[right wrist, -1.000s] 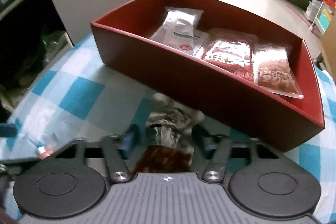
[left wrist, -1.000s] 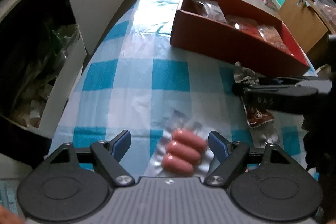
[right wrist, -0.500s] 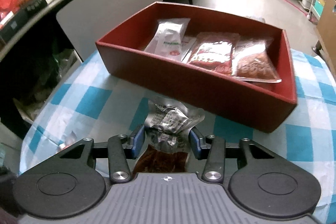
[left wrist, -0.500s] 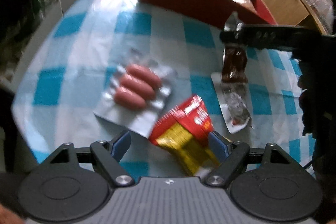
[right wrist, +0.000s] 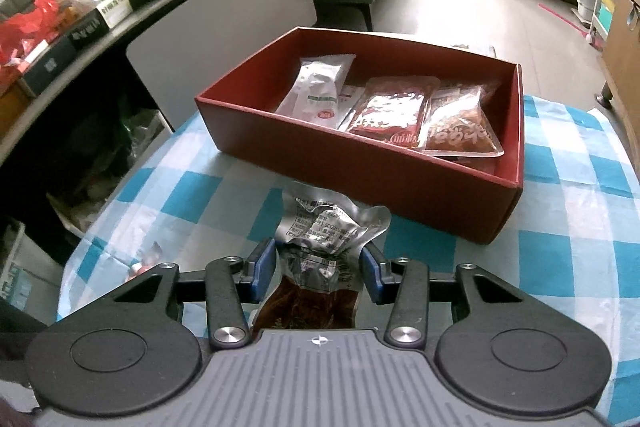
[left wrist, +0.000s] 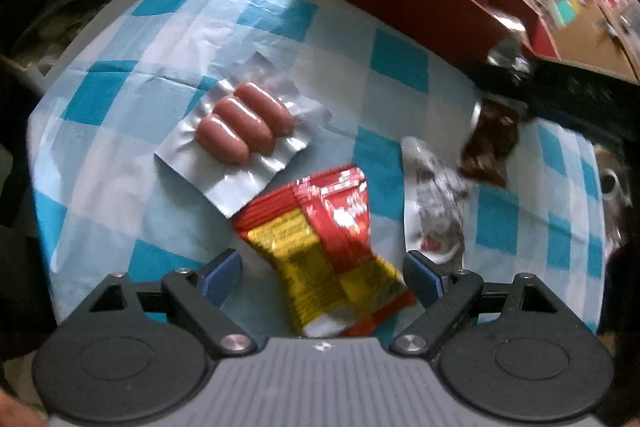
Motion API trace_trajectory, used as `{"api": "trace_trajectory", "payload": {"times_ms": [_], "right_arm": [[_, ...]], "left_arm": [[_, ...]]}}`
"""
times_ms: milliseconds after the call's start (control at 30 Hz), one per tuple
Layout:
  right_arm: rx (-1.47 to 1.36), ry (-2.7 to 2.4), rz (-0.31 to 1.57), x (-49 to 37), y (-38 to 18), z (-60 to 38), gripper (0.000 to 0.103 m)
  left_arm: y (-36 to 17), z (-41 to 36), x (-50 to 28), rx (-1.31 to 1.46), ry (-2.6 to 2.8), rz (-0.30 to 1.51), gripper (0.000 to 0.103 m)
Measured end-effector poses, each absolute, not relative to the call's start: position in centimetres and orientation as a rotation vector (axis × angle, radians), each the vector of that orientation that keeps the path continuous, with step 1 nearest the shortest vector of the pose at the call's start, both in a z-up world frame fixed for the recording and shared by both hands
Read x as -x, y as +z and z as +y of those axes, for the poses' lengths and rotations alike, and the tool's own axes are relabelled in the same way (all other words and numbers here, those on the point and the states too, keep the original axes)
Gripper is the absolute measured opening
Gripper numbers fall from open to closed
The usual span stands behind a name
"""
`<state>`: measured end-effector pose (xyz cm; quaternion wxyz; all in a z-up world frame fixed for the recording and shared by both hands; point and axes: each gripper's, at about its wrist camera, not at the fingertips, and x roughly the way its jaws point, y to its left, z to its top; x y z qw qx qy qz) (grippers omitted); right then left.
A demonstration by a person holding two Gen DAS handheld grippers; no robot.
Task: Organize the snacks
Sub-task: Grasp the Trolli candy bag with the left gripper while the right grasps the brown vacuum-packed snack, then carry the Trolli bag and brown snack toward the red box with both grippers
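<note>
Three sausages (left wrist: 243, 123) lie sealed on the tabletop (left wrist: 120, 155); beside them, a red-yellow packet (left wrist: 332, 247) sits between the left gripper's (left wrist: 322, 277) spread fingers. Right gripper (right wrist: 319, 269) clamps a foil pouch (right wrist: 320, 227) before the red box (right wrist: 360, 163).

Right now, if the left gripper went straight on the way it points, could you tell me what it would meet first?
Probably the red and yellow snack packet, which lies on the checked tablecloth between the open fingers of the left gripper. The sausage pack lies beyond it, off to the left. Height above the cloth is unclear.
</note>
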<state>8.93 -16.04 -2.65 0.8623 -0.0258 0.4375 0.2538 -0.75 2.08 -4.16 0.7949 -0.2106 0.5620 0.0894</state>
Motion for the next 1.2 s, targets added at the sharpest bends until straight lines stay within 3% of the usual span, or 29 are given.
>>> {"api": "trace_trajectory", "payload": {"times_ms": [167, 333, 433, 1200], "right_arm": [[0.045, 0.550, 0.913, -8.8, -2.4, -16.3, 0.053], [0.036, 0.556, 0.909, -8.5, -2.0, -17.1, 0.053], [0.003, 0.547, 0.903, -8.6, -1.6, -18.1, 0.053], [-0.037, 0.526, 0.886, -9.1, -0.8, -18.8, 0.053]], "left_arm": [[-4.6, 0.1, -0.6, 0.347, 0.263, 1.182, 0.081], [-4.3, -1.1, 0.0, 0.176, 0.208, 1.144, 0.056], [-3.9, -0.7, 0.2, 0.185, 0.152, 1.134, 0.048], [1.4, 1.1, -2.8, 0.240, 0.077, 0.932, 0.045]]}}
